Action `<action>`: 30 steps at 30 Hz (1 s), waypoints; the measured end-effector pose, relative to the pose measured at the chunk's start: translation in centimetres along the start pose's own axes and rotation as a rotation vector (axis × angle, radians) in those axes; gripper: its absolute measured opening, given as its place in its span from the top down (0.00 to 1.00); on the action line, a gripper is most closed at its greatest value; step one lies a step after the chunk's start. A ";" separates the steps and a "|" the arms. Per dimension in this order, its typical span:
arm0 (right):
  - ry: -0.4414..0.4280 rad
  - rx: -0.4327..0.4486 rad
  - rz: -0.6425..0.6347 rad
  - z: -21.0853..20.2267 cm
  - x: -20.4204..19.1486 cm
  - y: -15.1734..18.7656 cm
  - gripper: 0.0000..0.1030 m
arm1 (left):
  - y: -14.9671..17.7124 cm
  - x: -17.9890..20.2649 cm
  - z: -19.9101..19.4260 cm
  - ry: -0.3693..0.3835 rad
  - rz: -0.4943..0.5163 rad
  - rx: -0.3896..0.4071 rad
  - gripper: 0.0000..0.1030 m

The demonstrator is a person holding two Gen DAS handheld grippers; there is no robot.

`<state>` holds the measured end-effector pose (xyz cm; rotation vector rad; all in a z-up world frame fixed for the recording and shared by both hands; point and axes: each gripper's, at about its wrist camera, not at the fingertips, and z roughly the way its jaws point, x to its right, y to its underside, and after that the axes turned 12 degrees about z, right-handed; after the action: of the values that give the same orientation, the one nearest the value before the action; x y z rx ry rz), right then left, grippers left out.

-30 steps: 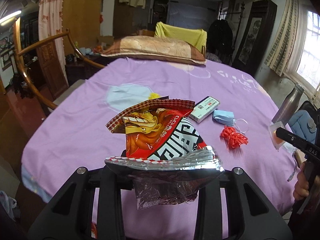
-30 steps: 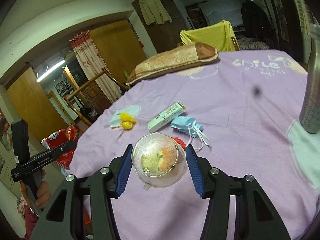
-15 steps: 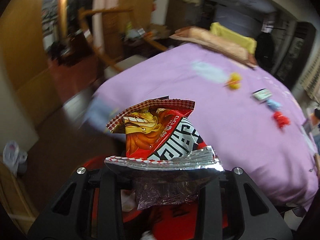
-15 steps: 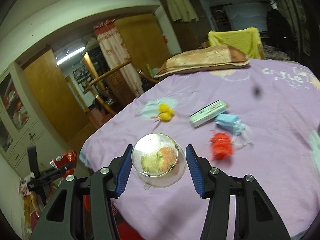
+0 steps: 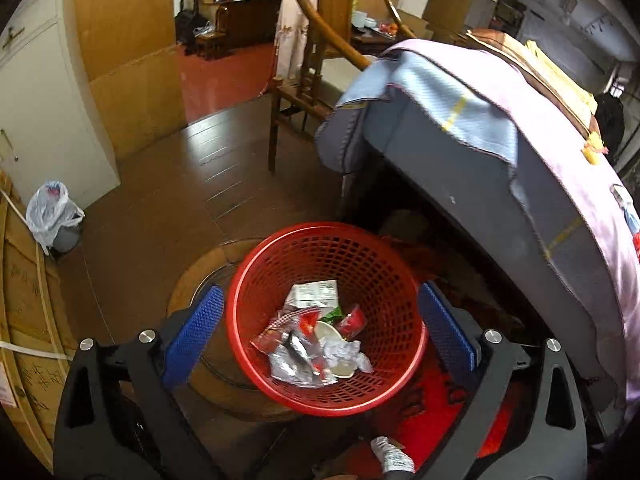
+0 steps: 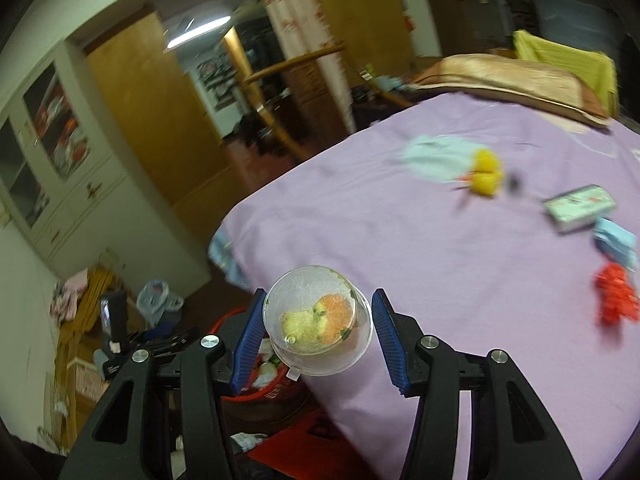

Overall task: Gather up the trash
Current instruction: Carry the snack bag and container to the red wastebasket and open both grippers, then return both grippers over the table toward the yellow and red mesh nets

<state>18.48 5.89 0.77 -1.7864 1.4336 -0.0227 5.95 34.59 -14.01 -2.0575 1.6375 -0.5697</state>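
My left gripper (image 5: 320,332) is open and empty, hanging over a red mesh basket (image 5: 256,276) on the floor. The red and silver snack bag (image 5: 294,350) lies in the basket among other wrappers. My right gripper (image 6: 318,332) is shut on a clear plastic cup (image 6: 316,320) with yellow and orange food remains, held above the edge of the purple bed (image 6: 380,248). The red basket also shows in the right wrist view (image 6: 232,320), below that gripper, with the left gripper (image 6: 160,340) over it.
On the bed lie a yellow pom-pom toy (image 6: 486,176), a small box (image 6: 580,206), a blue mask (image 6: 616,244) and a red bundle (image 6: 614,300). A wooden chair (image 5: 308,64) and a white plastic bag (image 5: 52,212) stand on the floor near the basket.
My left gripper swung from over the bed down to the basket, opened and dropped the snack bag in. My right gripper, still holding the cup, moved left toward the bed's edge.
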 end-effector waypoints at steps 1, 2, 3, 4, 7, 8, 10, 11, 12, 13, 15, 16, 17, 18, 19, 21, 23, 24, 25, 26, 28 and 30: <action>-0.010 -0.021 -0.017 0.9 -1.2 0.2 0.49 | 0.2 -0.4 0.0 -0.003 -0.005 0.003 0.09; -0.017 -0.035 -0.029 1.5 -1.9 0.3 0.49 | 0.3 -0.8 0.0 -0.012 -0.012 0.008 0.09; -0.023 -0.052 -0.042 2.2 -2.8 0.5 0.49 | 0.4 -1.2 -0.1 -0.023 -0.018 0.013 0.08; -0.029 -0.069 -0.055 3.0 -3.6 0.7 0.49 | 0.3 -1.6 0.0 -0.033 -0.023 0.015 0.08; -0.049 -0.129 -0.096 5.8 -6.1 1.1 0.49 | 0.7 -3.2 -0.1 -0.070 -0.056 0.022 0.07; -0.056 -0.149 -0.108 6.7 -6.9 1.4 0.49 | 1.0 -3.9 -0.2 -0.072 -0.062 0.023 0.07; -0.067 -0.189 -0.131 8.5 -8.4 1.8 0.49 | 1.3 -4.6 0.0 -0.078 -0.076 0.023 0.07; -0.073 -0.212 -0.144 9.6 -9.3 2.1 0.49 | 1.4 -4.9 0.1 -0.084 -0.081 0.023 0.07; -0.077 -0.227 -0.152 10.2 -9.9 2.3 0.49 | 1.5 -5.2 0.2 -0.090 -0.085 0.021 0.07; -0.083 -0.249 -0.163 11.2 -10.6 2.6 0.49 | 1.7 -5.4 0.2 -0.094 -0.087 0.020 0.07; -0.091 -0.278 -0.178 12.5 -11.5 3.1 0.49 | 2.0 -5.8 0.5 -0.096 -0.095 0.014 0.07; -0.098 -0.293 -0.187 13.2 -12.1 3.3 0.47 | 2.1 -6.0 0.6 -0.093 -0.098 0.012 0.07; -0.103 -0.302 -0.190 13.7 -12.5 3.3 0.39 | 2.2 -6.3 0.8 -0.091 -0.102 0.008 0.07; -0.108 -0.309 -0.190 14.1 -12.8 3.3 0.36 | 2.3 -6.5 0.9 -0.092 -0.106 0.005 0.07; -0.110 -0.307 -0.190 14.3 -13.0 3.3 0.35 | 2.3 -6.7 0.9 -0.095 -0.108 0.003 0.07; -0.097 -0.300 -0.203 14.6 -13.5 3.2 0.35 | 2.4 -6.9 0.8 -0.103 -0.112 0.003 0.07; -0.088 -0.294 -0.205 14.5 -13.4 3.1 0.35 | 2.4 -7.0 0.7 -0.108 -0.113 0.007 0.07; -0.086 -0.291 -0.201 14.4 -13.3 3.1 0.35 | 2.5 -7.0 0.6 -0.109 -0.113 0.008 0.07; -0.083 -0.286 -0.194 14.3 -13.3 3.1 0.35 | 2.4 -6.9 0.5 -0.109 -0.113 0.010 0.07; -0.082 -0.281 -0.188 14.1 -13.0 3.0 0.35 | 2.4 -6.8 0.4 -0.109 -0.110 0.011 0.07; -0.080 -0.270 -0.178 13.4 -12.3 2.8 0.35 | 2.2 -6.4 0.1 -0.110 -0.102 0.013 0.07; -0.079 -0.259 -0.170 12.8 -11.6 2.6 0.35 | 1.9 -5.8 -0.3 -0.111 -0.088 0.020 0.07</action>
<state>18.54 22.71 -3.92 -2.0928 1.2698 0.1500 3.04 39.88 -15.14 -2.1156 1.4783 -0.4901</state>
